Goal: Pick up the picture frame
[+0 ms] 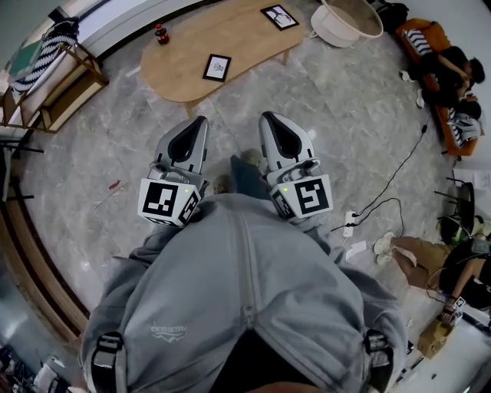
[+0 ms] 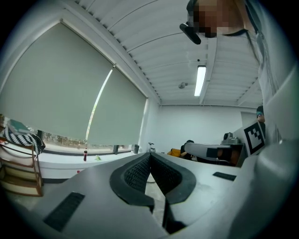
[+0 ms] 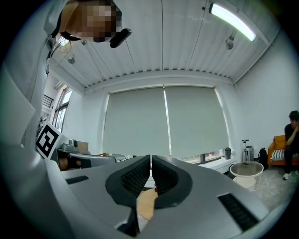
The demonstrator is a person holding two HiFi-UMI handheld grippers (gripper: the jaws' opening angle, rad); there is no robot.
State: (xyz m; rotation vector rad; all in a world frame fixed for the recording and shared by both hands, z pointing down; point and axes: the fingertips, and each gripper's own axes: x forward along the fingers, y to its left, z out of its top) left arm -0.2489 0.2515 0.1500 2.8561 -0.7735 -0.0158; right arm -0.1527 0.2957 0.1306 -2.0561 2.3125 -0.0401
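The person is holding the left gripper (image 1: 200, 123) and right gripper (image 1: 268, 117) side by side above the floor (image 1: 337, 130), both pointing toward the wooden bench (image 1: 176, 73). Both grippers are clenching shut on nothing. The picture frame (image 1: 217, 67) is lying flat on the bench, well apart from them. A second picture frame (image 1: 279, 17) is lying near the bench's far end.

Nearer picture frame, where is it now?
Head view, upper centre: nearer picture frame lies on the wooden table, ahead of the left gripper; bottle to its left.
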